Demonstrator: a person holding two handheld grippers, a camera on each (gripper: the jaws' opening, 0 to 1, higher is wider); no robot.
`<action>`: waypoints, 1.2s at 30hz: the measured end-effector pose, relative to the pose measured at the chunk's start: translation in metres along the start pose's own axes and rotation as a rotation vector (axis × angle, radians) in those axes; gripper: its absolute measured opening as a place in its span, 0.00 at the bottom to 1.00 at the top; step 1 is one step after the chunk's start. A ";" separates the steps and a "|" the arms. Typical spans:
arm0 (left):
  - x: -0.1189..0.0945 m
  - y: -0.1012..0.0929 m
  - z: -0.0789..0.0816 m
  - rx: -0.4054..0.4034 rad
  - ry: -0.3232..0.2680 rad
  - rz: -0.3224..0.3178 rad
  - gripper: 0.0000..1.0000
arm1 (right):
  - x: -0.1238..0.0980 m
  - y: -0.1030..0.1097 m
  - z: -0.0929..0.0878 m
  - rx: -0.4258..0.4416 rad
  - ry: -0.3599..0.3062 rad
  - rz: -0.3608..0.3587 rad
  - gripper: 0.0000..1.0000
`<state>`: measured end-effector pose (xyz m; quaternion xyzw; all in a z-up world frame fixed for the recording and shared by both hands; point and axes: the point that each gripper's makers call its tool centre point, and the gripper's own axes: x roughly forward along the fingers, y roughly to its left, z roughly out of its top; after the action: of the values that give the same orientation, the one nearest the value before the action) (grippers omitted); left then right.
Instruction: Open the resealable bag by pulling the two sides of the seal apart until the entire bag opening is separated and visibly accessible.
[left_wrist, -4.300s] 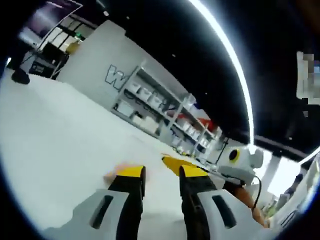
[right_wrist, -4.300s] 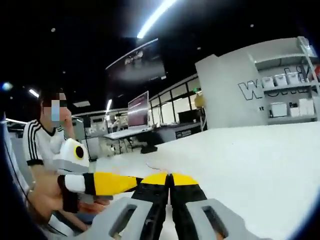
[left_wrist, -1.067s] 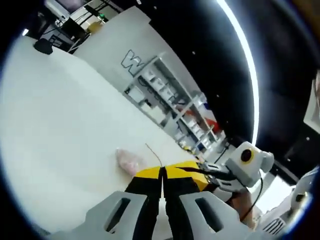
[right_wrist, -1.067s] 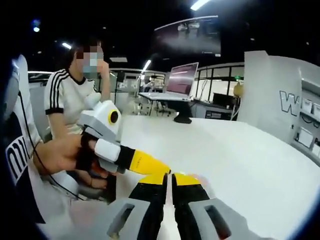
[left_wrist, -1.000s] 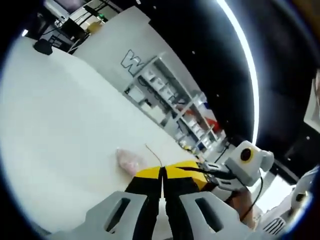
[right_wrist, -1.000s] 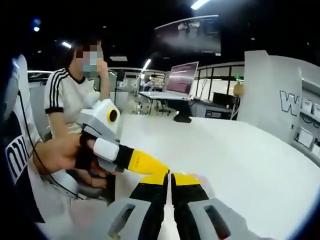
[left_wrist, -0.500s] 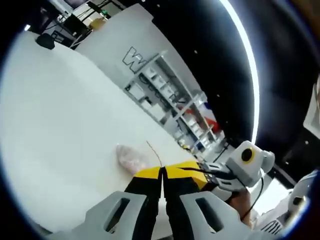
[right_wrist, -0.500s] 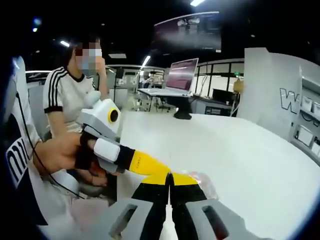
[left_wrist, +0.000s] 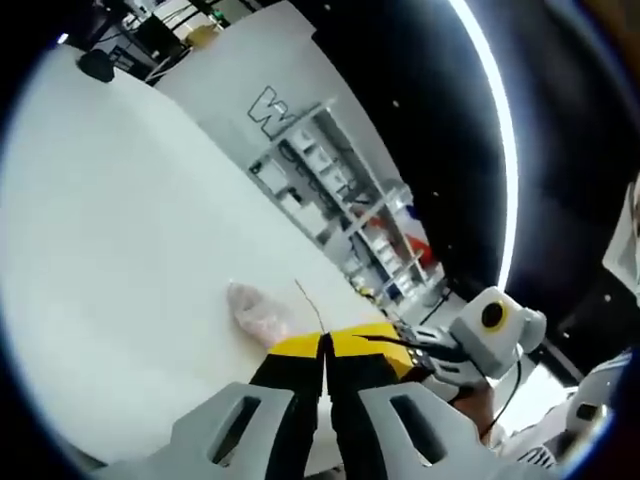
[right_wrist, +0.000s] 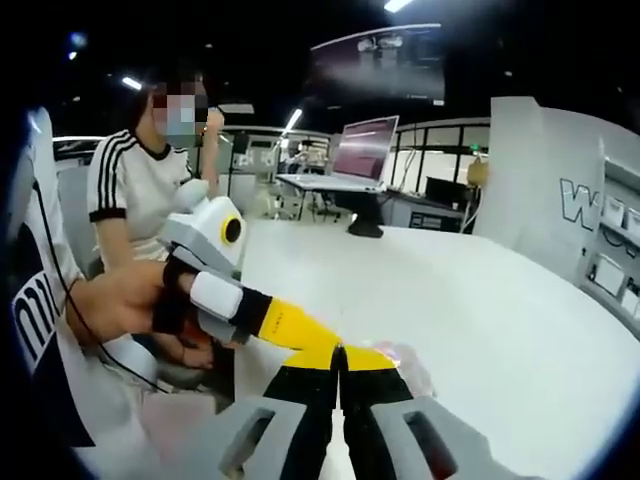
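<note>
Resealable bag (left_wrist: 258, 312) sitting on the white desk (left_wrist: 120, 240), right at the tips of both claws. Left claw (left_wrist: 324, 345) pinched tight on the bag's edge, right claw (right_wrist: 338, 354) squeezed closed on it too, tips nearly touching each other.

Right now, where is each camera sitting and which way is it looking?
Left gripper view: rides on the left gripper, looking along its shut fingers across the white table at the bag and shelves; the right gripper enters from the right.
Right gripper view: rides on the right gripper, facing a monitor and a seated person; the left gripper and the holder's hand enter from the left.
Shared: both grippers meeting at the bag, on the same table.
</note>
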<state>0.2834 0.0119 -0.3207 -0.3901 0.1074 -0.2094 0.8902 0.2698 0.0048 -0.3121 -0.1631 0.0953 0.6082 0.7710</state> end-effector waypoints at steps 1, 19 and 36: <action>0.000 -0.001 0.000 0.010 0.002 0.006 0.01 | 0.000 -0.001 0.000 -0.004 0.002 -0.005 0.00; -0.005 0.008 -0.004 0.065 0.047 0.059 0.00 | -0.007 -0.007 0.011 -0.093 -0.012 -0.072 0.00; 0.004 -0.007 0.008 -0.023 -0.021 -0.038 0.11 | -0.008 -0.013 0.009 -0.092 -0.007 -0.075 0.00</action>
<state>0.2879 0.0109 -0.3103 -0.4045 0.0932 -0.2211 0.8825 0.2795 -0.0021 -0.2991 -0.1996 0.0583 0.5833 0.7852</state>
